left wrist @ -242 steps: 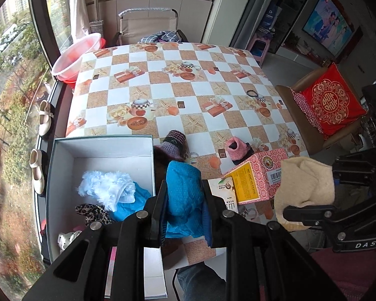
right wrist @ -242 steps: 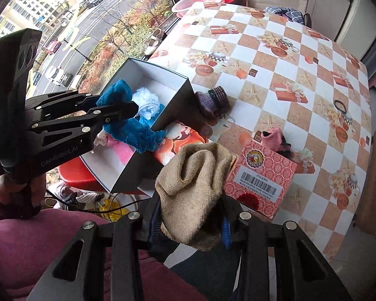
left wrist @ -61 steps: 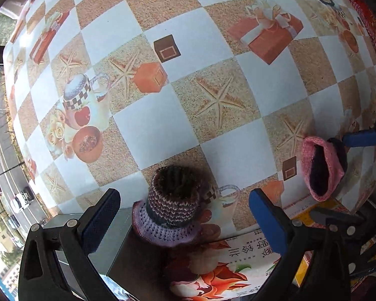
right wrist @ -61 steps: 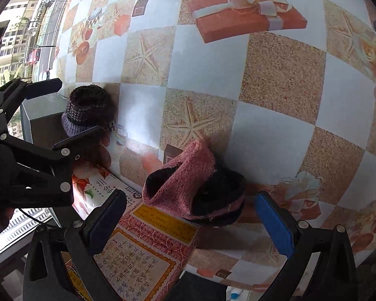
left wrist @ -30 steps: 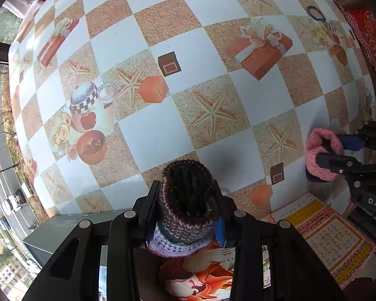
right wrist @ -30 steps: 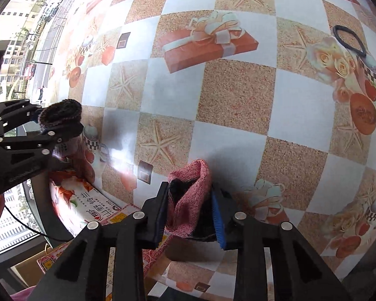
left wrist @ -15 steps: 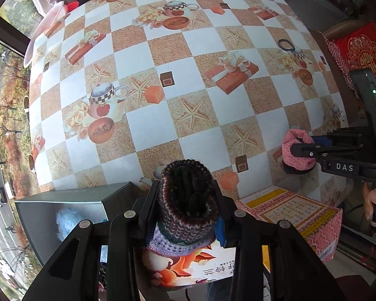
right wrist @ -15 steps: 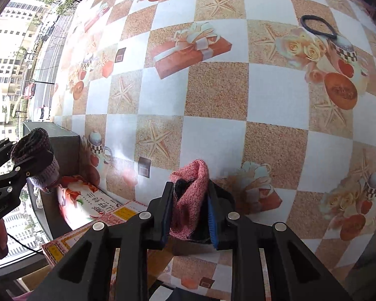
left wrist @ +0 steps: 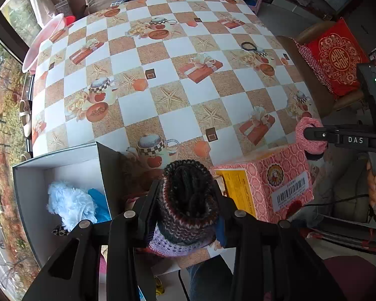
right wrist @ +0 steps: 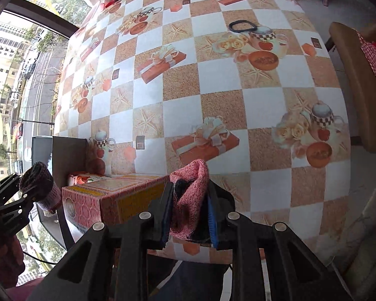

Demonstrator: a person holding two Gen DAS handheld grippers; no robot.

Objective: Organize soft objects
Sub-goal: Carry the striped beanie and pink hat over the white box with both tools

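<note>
My left gripper [left wrist: 186, 205] is shut on a dark striped knit hat [left wrist: 188, 200] with a purple brim, lifted above the table's near edge. My right gripper [right wrist: 189, 209] is shut on a pink knit hat [right wrist: 191, 198] with a dark lining, also held up in the air. Each tool shows in the other view: the right gripper [left wrist: 313, 135] with the pink hat [left wrist: 309, 138] at the right, the left gripper [right wrist: 31, 188] with the striped hat [right wrist: 37, 179] at the left. A grey open box [left wrist: 30, 175] at the near left holds a pale blue fluffy item [left wrist: 70, 203] and a blue cloth [left wrist: 99, 200].
A pink patterned carton [left wrist: 270, 183] lies at the table's near edge, between the two grippers. The table [left wrist: 163, 75] wears a checked cloth. A black ring [right wrist: 242, 26] lies far right. A pink basin [left wrist: 41, 42] sits at the far left corner, a red cushion [left wrist: 336, 57] on a chair to the right.
Both grippers have risen and pulled back toward the near edge with their hats. The table looks farther away, and the open box and the carton have come into view.
</note>
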